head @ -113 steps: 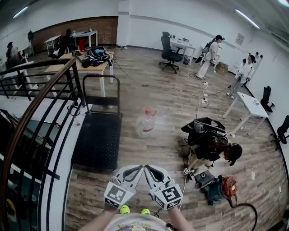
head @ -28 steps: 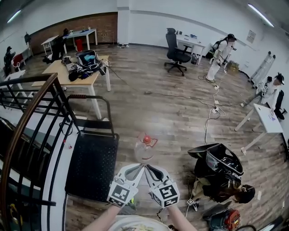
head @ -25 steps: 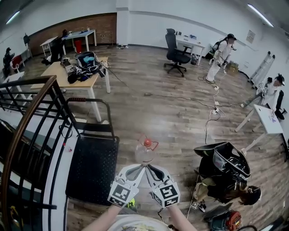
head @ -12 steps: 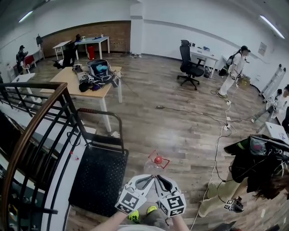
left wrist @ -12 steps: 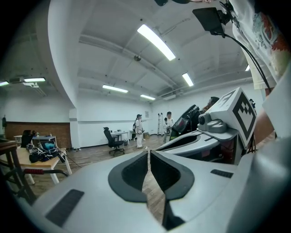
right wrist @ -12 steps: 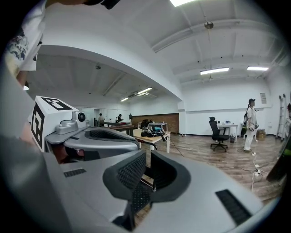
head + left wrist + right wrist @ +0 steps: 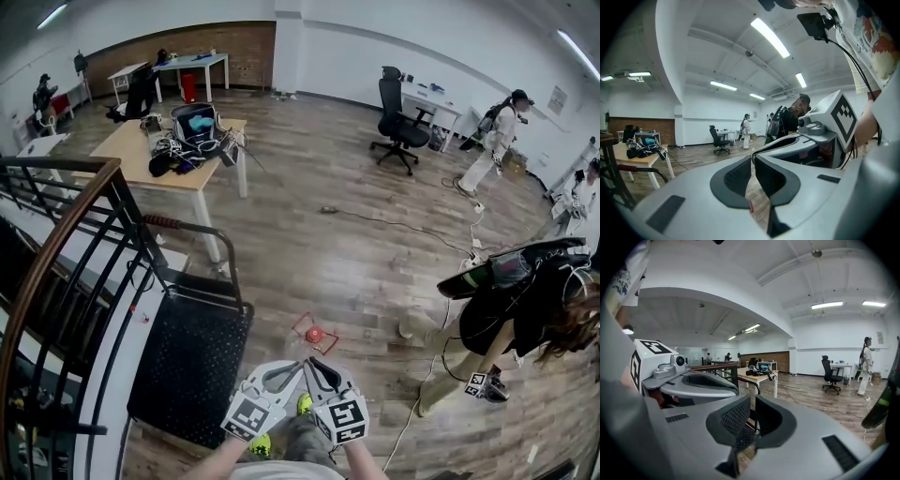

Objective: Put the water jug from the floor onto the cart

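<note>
One wood floor. One black cart, near left. One desk, far left, bags on top. One jug, red cap, on floor right of cart, just beyond tongs. Two tongs: left tongs, right tongs, both closed, empty.

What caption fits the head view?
Left gripper and right gripper, shut, hover by the water jug on the floor beside the cart.
</note>
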Tool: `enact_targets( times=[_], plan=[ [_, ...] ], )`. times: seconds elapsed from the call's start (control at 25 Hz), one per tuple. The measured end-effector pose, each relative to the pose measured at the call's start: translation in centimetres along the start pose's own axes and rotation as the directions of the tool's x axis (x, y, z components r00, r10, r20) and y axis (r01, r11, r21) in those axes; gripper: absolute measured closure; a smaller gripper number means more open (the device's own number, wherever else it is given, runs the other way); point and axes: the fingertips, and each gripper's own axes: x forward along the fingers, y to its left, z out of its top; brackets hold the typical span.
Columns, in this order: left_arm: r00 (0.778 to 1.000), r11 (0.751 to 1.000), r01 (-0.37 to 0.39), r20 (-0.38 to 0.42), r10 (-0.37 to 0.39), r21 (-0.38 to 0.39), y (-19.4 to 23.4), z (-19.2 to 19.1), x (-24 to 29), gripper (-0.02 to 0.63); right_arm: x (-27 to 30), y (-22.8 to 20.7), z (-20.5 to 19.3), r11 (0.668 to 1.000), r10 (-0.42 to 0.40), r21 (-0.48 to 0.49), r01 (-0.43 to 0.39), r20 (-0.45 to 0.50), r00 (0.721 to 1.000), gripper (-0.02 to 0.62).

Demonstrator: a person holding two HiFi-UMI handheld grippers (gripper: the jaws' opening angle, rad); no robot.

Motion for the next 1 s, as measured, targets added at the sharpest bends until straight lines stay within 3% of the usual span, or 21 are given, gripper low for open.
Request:
enact_targets(
  times=[0.56,1.0],
  plan=[
    [0.982,0.983,-0.182,-0.053,0.181,-0.017,8.9,-0.9,16.3,0.594,9.9,-14.6,-1.0,0.987,0.158,-0.010,-0.159,-0.068,0.985,0.574],
    [0.979,0.981,-0.183,-0.104,0.176,-0.059,13.9,-7.8,22.7,0.592,17.4,-19.5,-6.7,0.984,0.180,0.020,-0.178,-0.120,0.976,0.574]
  ],
)
